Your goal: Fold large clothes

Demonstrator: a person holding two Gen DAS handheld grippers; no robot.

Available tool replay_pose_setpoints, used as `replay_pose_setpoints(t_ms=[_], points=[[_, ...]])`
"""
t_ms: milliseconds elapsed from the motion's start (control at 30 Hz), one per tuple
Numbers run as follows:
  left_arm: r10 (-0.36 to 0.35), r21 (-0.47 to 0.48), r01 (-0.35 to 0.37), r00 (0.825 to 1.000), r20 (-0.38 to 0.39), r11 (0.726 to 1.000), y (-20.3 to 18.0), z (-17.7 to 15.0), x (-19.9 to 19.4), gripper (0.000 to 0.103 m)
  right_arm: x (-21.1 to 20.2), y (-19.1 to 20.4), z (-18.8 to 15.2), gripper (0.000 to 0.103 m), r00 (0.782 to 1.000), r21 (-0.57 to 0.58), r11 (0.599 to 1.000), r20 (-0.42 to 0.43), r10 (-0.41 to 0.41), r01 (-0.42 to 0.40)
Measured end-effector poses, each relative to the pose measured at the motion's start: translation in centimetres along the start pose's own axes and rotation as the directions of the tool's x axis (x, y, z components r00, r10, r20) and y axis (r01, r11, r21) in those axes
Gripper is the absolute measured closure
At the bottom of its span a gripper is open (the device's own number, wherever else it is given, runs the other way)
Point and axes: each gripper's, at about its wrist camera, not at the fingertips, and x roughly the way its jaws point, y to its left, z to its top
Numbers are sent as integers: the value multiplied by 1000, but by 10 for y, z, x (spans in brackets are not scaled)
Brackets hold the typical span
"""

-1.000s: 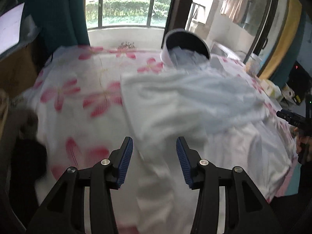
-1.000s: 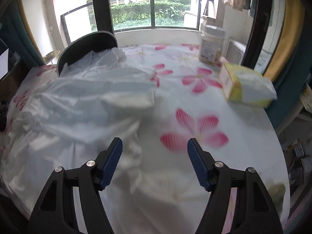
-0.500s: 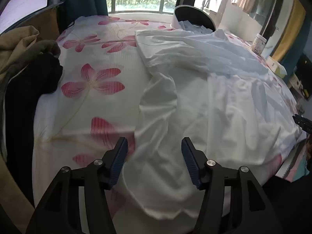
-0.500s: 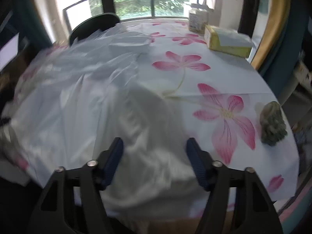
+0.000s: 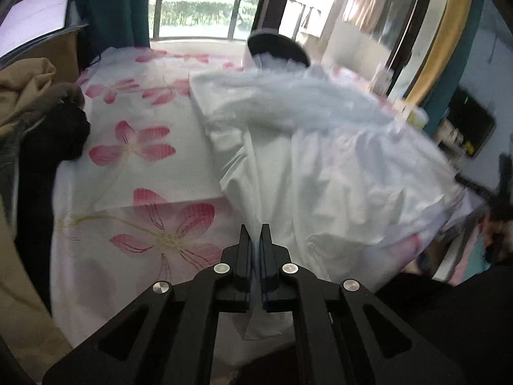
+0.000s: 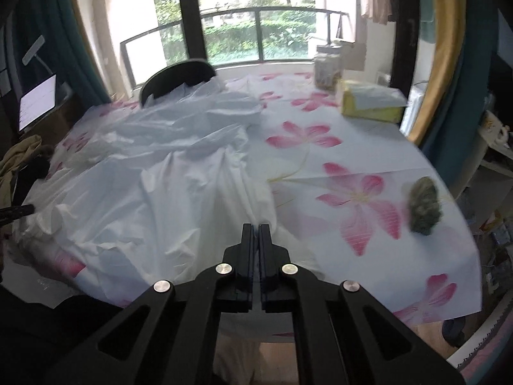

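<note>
Both claws, gaping a second ago, are now pinched tight on cloth at the near edge of the surface.

Through the left wrist camera, we are gripping the hem of the white garment [image 5: 320,173] with the left claw [image 5: 255,234], its jaws pressed together with a thin fold of fabric between them. White cloth is spreading away from the claw across the flowered tablecloth [image 5: 138,160], towards a dark chair back [image 5: 275,48] at the far side. Beige and dark clothes [image 5: 35,109] are lying heaped at the left edge.

Through the right wrist camera, we are clamping the right claw [image 6: 255,234] on the garment's other near corner, jaws likewise closed on it. To the right, a yellow tissue box [image 6: 372,102], a jar [image 6: 327,70] and a mottled green lump [image 6: 424,205] are sitting on the bare tablecloth, well apart from the garment.
</note>
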Motion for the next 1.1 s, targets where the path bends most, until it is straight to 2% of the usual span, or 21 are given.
replay_pose_setpoints(t_ms=[100,200,233,300,400,433,467,500,533,567,600,667,700,767,867,933,1000,1100], points=[[-46,-80,50,997,60,996,13,5,-21,99,-7,-16,3,100,999,32,999,22,-35,34],[-112,-172,126,990,84,977,31,6,-27,99,-8,-34,6,100,998,75,996,33,-57,54],[-117,-186,128,991,66,974,34,6,-22,98,-6,-39,6,100,998,89,994,31,-61,58],[-99,-181,92,995,-31,979,35,0,-3,98,1,-45,5,100,997,103,992,15,-74,72],[-75,-169,50,987,-139,984,31,-11,22,97,17,-42,-5,100,996,86,993,-53,-78,83],[-59,-162,35,987,-150,986,30,-12,25,93,21,-40,-9,100,994,77,993,-71,-87,92],[-40,-154,17,988,-147,988,29,-12,25,85,26,-37,-11,100,991,64,992,-92,-101,107],[-6,-147,-14,991,-135,989,27,-9,21,64,27,-35,-14,99,988,54,991,-106,-114,120],[32,-134,-47,993,-110,990,24,-5,15,53,29,-34,-15,98,984,40,989,-114,-134,139],[65,-121,-73,995,-73,990,22,-1,7,36,28,-30,-13,90,982,20,988,-109,-153,156],[86,-106,-87,996,-21,990,16,6,-3,34,26,-28,-11,82,981,9,986,-101,-163,165],[66,-72,-64,997,29,995,4,19,-14,34,17,-18,-2,19,984,-16,986,-62,-166,165],[52,-44,-50,997,49,998,-6,24,-17,34,12,-14,2,12,987,-19,987,-37,-157,157],[16,11,-17,997,77,1000,-28,31,-17,34,1,0,11,12,993,-27,993,20,-113,114],[-74,68,69,995,73,995,-59,37,3,34,5,28,18,12,998,-71,996,46,-44,47],[-75,88,71,996,41,994,-81,37,28,34,20,53,18,12,1000,-126,992,29,-11,15],[-109,134,106,994,18,985,-99,33,49,34,37,72,17,12,1000,-163,987,6,12,-11],[-63,202,72,997,-52,977,-118,20,78,34,59,93,13,12,999,-186,982,-24,38,-42]])
